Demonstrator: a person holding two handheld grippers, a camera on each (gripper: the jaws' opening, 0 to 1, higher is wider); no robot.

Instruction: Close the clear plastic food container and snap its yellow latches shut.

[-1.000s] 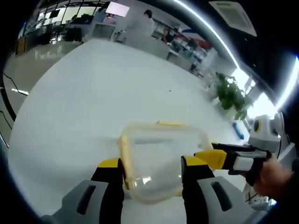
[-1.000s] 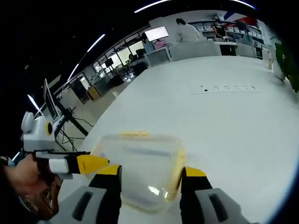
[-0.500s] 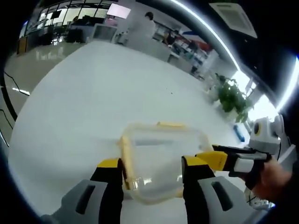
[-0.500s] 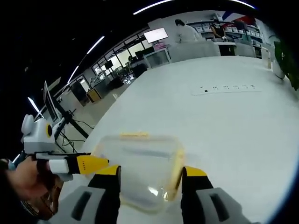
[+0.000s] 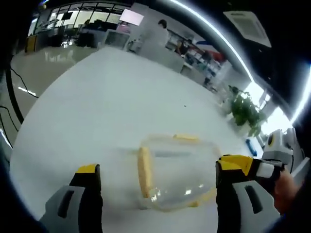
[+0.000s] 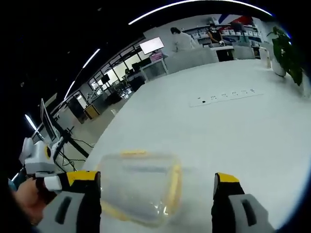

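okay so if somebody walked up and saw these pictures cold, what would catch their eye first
Probably the clear container with yellow latches, alone on a big white table, lying between the left gripper's wide-spread yellow-tipped fingers. In the right gripper view it lies between the right gripper's open fingers too, nearer the left one. Beyond the table, an office with a potted plant and a wall screen.

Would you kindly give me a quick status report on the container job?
Left gripper open, right gripper open. Clear container on white table, lid on, between the jaws. Nothing in the way.
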